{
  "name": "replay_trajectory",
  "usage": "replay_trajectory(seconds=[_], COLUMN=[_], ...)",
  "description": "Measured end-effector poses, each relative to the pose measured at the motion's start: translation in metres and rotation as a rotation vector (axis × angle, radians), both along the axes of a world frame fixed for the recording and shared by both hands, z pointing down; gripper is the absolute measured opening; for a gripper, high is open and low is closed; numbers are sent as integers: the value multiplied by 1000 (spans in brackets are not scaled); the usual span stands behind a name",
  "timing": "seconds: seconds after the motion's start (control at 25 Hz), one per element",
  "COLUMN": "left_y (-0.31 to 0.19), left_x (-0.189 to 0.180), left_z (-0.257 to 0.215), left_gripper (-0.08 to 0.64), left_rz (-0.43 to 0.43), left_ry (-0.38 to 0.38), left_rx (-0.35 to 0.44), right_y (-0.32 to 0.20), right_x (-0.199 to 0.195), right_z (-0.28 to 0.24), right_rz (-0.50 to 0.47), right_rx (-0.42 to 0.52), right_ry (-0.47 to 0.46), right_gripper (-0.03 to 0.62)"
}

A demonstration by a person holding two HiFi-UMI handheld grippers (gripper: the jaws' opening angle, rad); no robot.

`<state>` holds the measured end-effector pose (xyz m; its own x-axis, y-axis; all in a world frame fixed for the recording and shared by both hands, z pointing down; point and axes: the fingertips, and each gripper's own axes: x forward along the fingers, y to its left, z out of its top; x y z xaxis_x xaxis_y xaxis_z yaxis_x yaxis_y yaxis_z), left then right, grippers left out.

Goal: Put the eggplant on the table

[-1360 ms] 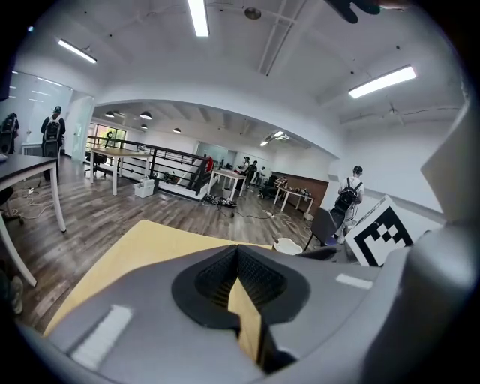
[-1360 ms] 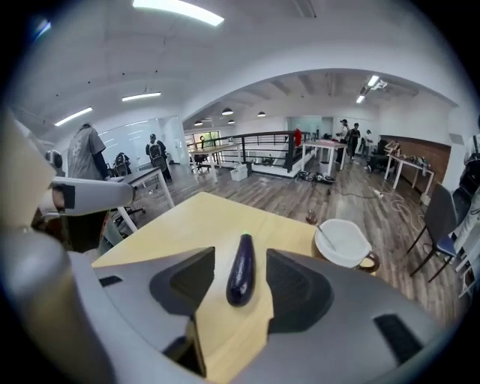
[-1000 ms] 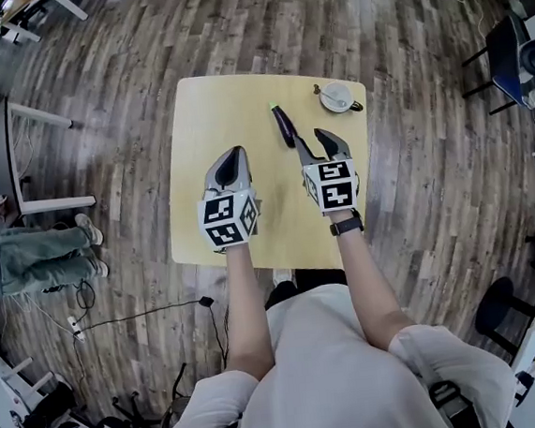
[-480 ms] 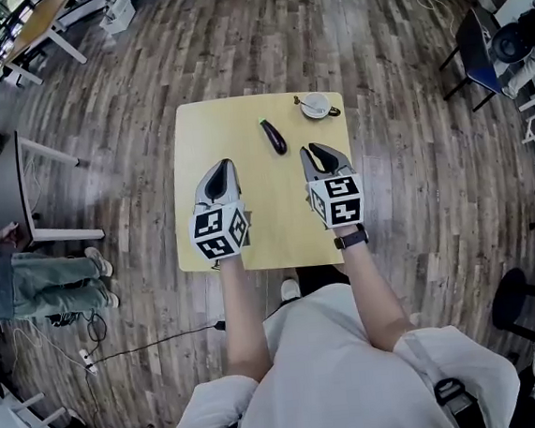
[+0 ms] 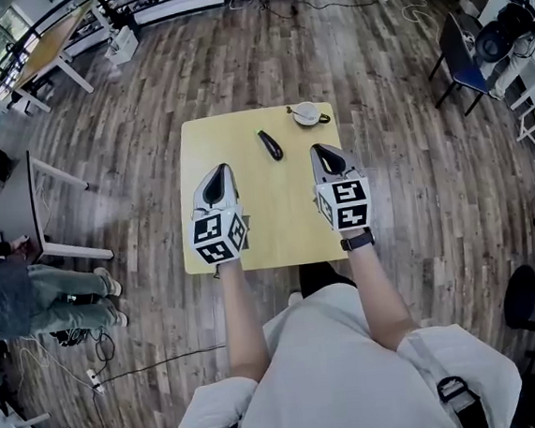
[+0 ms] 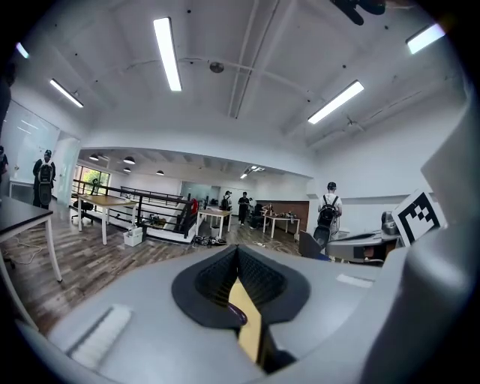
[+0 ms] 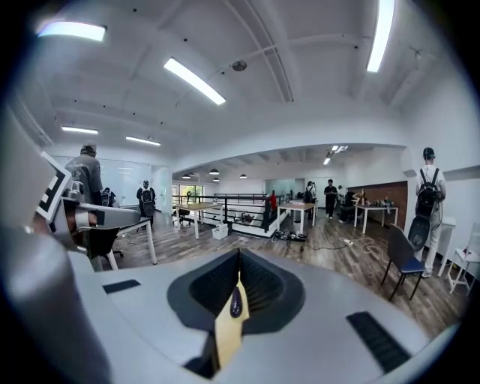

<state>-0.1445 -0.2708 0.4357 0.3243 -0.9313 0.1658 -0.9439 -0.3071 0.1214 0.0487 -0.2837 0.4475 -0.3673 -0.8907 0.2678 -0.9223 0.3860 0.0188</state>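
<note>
The dark purple eggplant [image 5: 268, 144] with its green stem lies on the far middle of the yellow table [image 5: 259, 219], touched by nothing. Through the closed jaws it shows small in the left gripper view [image 6: 236, 314] and in the right gripper view [image 7: 235, 303]. My left gripper [image 5: 216, 187] hangs above the table's left half, shut and empty. My right gripper [image 5: 326, 160] hangs above the right half, nearer me than the eggplant. Its jaws are closing and meet at the tips with nothing between them. Both grippers point almost level across the room.
A white cup on a saucer [image 5: 308, 113] stands at the table's far right corner. Wood floor surrounds the table. A grey table [image 5: 9, 214] with a person beside it is at the left, and a blue chair [image 5: 463, 48] at the right. More desks and people stand far off.
Both grippers rose and drew back toward me, away from the eggplant. The right gripper's jaws, open beside the eggplant a second ago, have come together. The eggplant stays on the table.
</note>
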Motion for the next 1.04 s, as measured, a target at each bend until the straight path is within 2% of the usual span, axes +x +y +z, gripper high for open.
replay_trajectory(seconds=[0.2, 0.52, 0.84, 1.04], left_y=[16, 41, 45, 47], left_x=[0, -7, 3, 2], left_z=[-15, -22, -12, 2], left_gripper=[11, 11, 11, 11], left_rz=[1, -9, 5, 15], left_ry=[-25, -44, -43, -41], left_rx=[42, 61, 50, 17], right_y=[15, 38, 49, 55], right_x=[10, 12, 15, 14], right_z=[-23, -36, -24, -10], right_rz=[28, 39, 31, 37], right_rx=[73, 113, 97, 60], right_ry=[-5, -32, -19, -9], right_gripper=[12, 12, 12, 12])
